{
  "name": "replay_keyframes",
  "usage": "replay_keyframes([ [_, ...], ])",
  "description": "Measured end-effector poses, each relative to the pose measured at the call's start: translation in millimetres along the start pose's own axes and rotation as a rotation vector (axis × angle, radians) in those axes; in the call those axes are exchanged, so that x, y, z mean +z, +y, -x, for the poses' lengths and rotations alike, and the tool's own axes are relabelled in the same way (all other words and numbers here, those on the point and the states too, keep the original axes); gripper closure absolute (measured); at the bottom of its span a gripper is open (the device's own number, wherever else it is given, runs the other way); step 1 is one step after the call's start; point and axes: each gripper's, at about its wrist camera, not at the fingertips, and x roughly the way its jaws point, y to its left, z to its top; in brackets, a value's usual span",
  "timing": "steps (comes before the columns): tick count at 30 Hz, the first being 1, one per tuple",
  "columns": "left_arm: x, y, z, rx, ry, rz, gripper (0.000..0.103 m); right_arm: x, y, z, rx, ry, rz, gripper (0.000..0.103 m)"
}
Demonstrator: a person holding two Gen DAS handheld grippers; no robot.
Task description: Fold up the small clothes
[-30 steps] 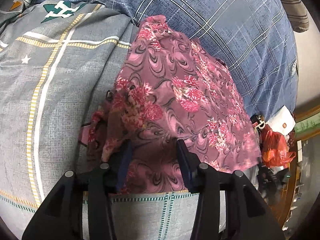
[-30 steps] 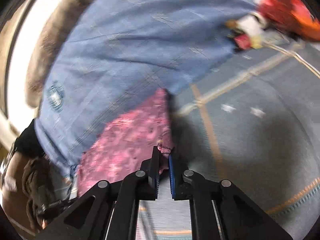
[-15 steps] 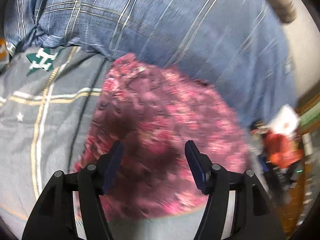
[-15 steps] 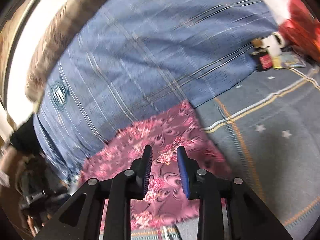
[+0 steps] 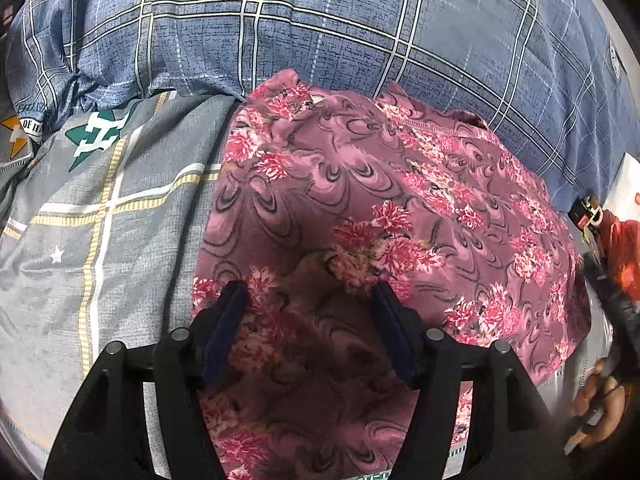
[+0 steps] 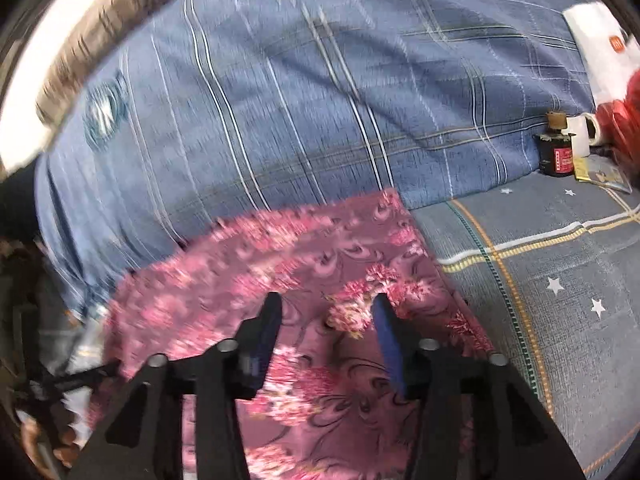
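Observation:
A pink floral garment (image 5: pixel 380 216) lies folded and fairly flat on the grey bed sheet (image 5: pixel 100 240), its far edge against a blue plaid quilt (image 5: pixel 320 28). My left gripper (image 5: pixel 310 300) hovers over the garment's near part, open, with nothing pinched between its pads. In the right wrist view the same garment (image 6: pixel 304 272) lies below my right gripper (image 6: pixel 326 312). Its jaws are opening, and the cloth lies beneath them, not gripped.
The blue plaid quilt (image 6: pixel 300 92) is bunched along the far side. A dark jar (image 6: pixel 556 152), a white mug (image 6: pixel 582 132), a white bag (image 6: pixel 600 44) and a red bag (image 5: pixel 624 248) crowd one end of the bed. A person's hand (image 5: pixel 600 404) shows at the left view's right edge.
The right gripper let go of the garment's corner and opened while pulling back. The left gripper widened and also drew back. The garment now lies flatter, folded over.

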Motion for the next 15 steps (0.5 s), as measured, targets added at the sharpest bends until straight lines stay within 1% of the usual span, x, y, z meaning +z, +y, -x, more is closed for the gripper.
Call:
replay_keyframes([
  [1, -0.6, -0.2, 0.5, 0.002, 0.001, -0.003, 0.038, -3.6, -2.3, -17.5, -0.024, 0.084, -0.001, 0.048],
  [3, -1.5, -2.6, 1.5, 0.004, 0.006, -0.007, 0.038, -5.2, 4.7, -9.8, -0.059, 0.034, 0.053, 0.049],
  [4, -1.1, -2.1, 2.0, 0.002, 0.009, -0.006, 0.038, -4.3, 6.9, -8.0, -0.075, 0.044, 0.061, 0.049],
  [5, -0.3, -2.3, 2.0, -0.001, 0.012, -0.005, 0.038, -2.3, 8.4, -3.7, -0.085, 0.047, 0.056, 0.049],
  [6, 0.9, -1.4, 3.3, -0.005, 0.019, -0.003, 0.038, -0.8, 7.6, 2.2, -0.073, 0.027, 0.044, 0.050],
  [7, 1.6, -0.5, 5.2, -0.010, 0.024, 0.001, 0.038, 0.5, 4.4, 12.6, -0.060, -0.019, 0.025, 0.049],
  [9, 2.6, 3.2, 13.9, -0.033, 0.009, 0.014, 0.038, 0.5, -2.0, 21.2, -0.092, -0.064, 0.014, 0.049],
  [10, 2.9, 7.3, 21.6, -0.035, -0.019, 0.023, 0.038, -1.3, -7.8, 21.0, -0.121, -0.074, 0.008, 0.045],
  [11, 3.0, 11.2, 27.0, -0.026, -0.038, 0.028, 0.038, -4.2, -17.0, 15.8, -0.146, -0.049, -0.002, 0.043],
  [12, 2.9, 17.2, 29.7, 0.001, -0.053, 0.031, 0.037, -6.8, -25.1, 7.1, -0.159, 0.002, -0.015, 0.042],
  [13, 2.8, 22.5, 27.8, 0.022, -0.043, 0.031, 0.036, -10.8, -34.3, -3.2, -0.164, 0.066, -0.025, 0.042],
  [14, 2.5, 27.9, 23.5, 0.038, -0.018, 0.029, 0.036, -11.6, -33.2, 4.7, -0.148, 0.016, 0.011, 0.043],
  [15, 2.3, 34.8, 18.6, 0.046, 0.011, 0.033, 0.036, -8.5, -30.9, 9.9, -0.165, 0.016, 0.029, 0.043],
])
